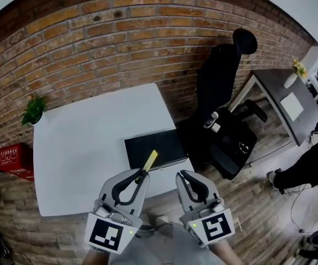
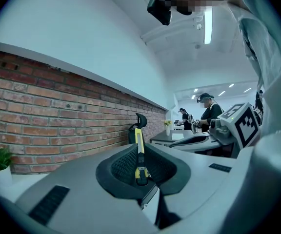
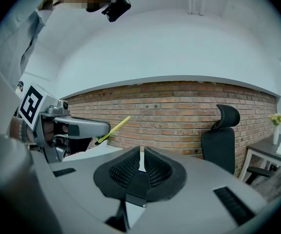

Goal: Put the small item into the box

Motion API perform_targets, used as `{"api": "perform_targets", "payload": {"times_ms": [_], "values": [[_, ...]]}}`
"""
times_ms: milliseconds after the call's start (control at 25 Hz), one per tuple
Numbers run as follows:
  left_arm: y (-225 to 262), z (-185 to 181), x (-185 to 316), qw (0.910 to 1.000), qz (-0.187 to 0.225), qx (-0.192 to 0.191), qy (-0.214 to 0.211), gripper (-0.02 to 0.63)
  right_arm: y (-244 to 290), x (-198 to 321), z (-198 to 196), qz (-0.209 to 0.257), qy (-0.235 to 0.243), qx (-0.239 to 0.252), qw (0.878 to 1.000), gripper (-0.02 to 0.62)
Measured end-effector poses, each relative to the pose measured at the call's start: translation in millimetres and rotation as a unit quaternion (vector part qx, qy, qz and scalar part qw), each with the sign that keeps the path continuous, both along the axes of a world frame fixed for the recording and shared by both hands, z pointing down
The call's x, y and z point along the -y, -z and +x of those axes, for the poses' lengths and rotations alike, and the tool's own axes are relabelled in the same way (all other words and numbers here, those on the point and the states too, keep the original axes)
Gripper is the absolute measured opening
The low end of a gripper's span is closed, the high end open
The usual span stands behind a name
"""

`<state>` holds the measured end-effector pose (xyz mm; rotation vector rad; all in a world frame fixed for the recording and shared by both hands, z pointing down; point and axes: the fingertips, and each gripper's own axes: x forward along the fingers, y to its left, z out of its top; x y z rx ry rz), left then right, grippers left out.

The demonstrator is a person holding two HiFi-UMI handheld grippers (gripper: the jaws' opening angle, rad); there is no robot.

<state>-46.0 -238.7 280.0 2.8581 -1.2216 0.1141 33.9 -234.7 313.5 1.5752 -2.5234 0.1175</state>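
We held both grippers low and side by side, jaws pointing forward, marker cubes nearest our body. The left gripper (image 1: 142,176) had its ribbed black pads clamped on the small item (image 2: 139,149), a slim, flat yellow strip with a dark band. The strip projected past the fingertips at an upward tilt. The right gripper (image 3: 142,161), just right of the left one, had its jaws closed to a thin slit and carried nothing. Directly ahead of both claws lay the box (image 1: 157,147), flat, rectangular and matt black, on the smooth white table (image 1: 81,142). Beyond and to the right stood a black office chair (image 1: 220,87) against the rough brick wall (image 1: 120,43).
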Motion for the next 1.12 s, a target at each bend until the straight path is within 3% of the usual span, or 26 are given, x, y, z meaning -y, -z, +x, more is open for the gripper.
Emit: {"api": "perform_targets", "payload": {"times_ms": [560, 920, 1120], "values": [[-51, -10, 19, 0.9964, -0.063, -0.001, 0.057, 0.052, -78, 29, 5, -0.046, 0.019, 0.021, 0.999, 0.056], [-108, -19, 34, 0.9928, -0.092, 0.018, 0.075, 0.052, -164, 52, -8, -0.096, 0.040, -0.018, 0.994, 0.057], [-138, -27, 42, 0.9907, -0.101, 0.032, 0.086, 0.052, -211, 68, -9, -0.141, 0.018, -0.039, 0.989, 0.057]]}}
